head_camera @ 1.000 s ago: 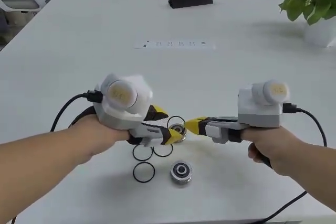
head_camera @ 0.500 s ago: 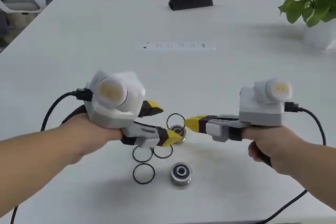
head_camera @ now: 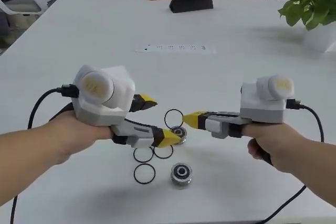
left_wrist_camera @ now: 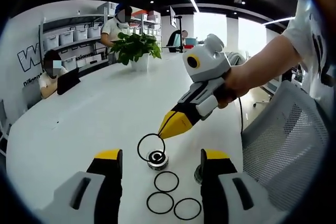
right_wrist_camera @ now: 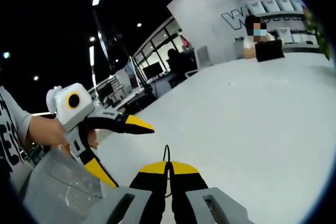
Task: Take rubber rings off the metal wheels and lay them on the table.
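Right gripper (head_camera: 188, 120): level, jaws pinching a rubber ring (head_camera: 165, 119) above metal wheel (head_camera: 179, 132).
Left gripper (head_camera: 161, 120): jaws spread wide, flanking it.

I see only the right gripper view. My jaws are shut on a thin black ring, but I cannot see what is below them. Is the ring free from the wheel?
Observer: In the left gripper view the rubber ring hangs as a loop from the right gripper, just above the metal wheel. Its lower edge is very near the wheel, and I cannot tell if it is clear.
Operator: How many rings lie down already?
Observer: Three loose rings lie flat on the table, on the person's side of that wheel.
Operator: Is there another wheel?
Observer: Yes, a second wheel stands beside those rings.
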`<state>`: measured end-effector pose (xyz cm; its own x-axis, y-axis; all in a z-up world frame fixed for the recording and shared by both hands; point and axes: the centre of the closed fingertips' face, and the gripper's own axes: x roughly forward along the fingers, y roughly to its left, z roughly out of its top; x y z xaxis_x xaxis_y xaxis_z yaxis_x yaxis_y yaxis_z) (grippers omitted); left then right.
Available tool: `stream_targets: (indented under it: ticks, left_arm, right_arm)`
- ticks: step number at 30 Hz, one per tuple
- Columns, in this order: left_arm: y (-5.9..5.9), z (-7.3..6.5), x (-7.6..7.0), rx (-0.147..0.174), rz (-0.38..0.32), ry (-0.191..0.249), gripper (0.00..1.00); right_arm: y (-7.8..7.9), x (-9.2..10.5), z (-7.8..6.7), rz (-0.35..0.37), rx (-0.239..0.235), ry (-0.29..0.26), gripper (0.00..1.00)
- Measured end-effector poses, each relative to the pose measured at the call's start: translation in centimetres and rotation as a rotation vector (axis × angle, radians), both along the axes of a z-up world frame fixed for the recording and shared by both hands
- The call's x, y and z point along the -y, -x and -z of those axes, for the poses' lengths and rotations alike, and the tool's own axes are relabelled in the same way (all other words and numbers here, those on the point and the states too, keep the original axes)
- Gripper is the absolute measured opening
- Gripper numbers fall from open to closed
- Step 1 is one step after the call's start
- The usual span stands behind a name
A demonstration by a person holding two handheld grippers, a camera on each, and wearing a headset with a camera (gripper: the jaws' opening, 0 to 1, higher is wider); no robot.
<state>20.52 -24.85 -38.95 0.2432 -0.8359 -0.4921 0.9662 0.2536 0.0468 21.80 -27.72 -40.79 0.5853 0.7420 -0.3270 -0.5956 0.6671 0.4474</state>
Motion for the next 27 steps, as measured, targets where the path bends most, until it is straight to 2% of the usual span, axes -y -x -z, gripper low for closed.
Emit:
stream_targets:
  ticks: [7,14,22,27]
  left_arm:
    - [0.6,-1.0,-0.6,0.008,0.006,0.012,0.63]
    - [1.5,-2.5,-1.1,0.003,0.002,0.044,0.7]
    - [2.0,-3.0,-2.9,0.014,-0.011,0.041,0.73]
    - [2.4,-3.3,-3.9,0.01,-0.021,0.043,0.76]
  right_arm:
    - [0.3,-0.4,-0.8,-0.008,0.011,-0.008,0.0]
    - [0.5,-0.6,-1.5,-0.014,0.019,-0.014,0.0]
    - [0.9,-1.1,-2.0,-0.023,0.026,-0.021,0.0]
    - [1.2,-1.5,-2.3,-0.032,0.026,-0.025,0.0]
